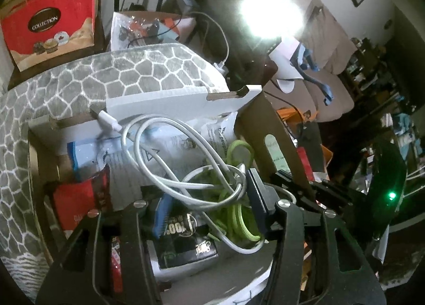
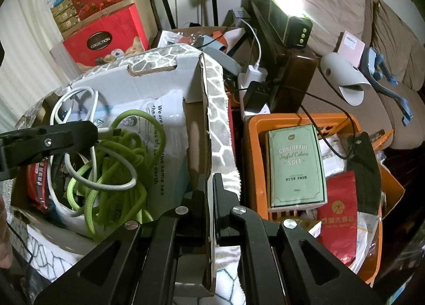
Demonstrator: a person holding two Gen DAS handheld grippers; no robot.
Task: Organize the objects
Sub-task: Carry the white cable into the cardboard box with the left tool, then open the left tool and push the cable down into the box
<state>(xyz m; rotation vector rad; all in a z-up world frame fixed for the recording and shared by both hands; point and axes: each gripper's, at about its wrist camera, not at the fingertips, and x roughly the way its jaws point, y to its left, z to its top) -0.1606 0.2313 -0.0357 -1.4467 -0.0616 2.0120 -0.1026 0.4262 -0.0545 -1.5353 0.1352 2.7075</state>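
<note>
Tangled white cable (image 2: pixel 79 108) and green cord (image 2: pixel 117 169) crowd the cardboard box (image 2: pixel 159 79); its upright flap (image 2: pixel 204 124) walls the right side.

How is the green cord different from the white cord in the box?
The green cord looks thick and woven, like rope; the white cable is thinner and smooth. The green cord is bunched in a tangled heap low in the cardboard box, while the white cable makes wider loops lying over it. Both are loose, curled up and tangled together in that box.
</note>
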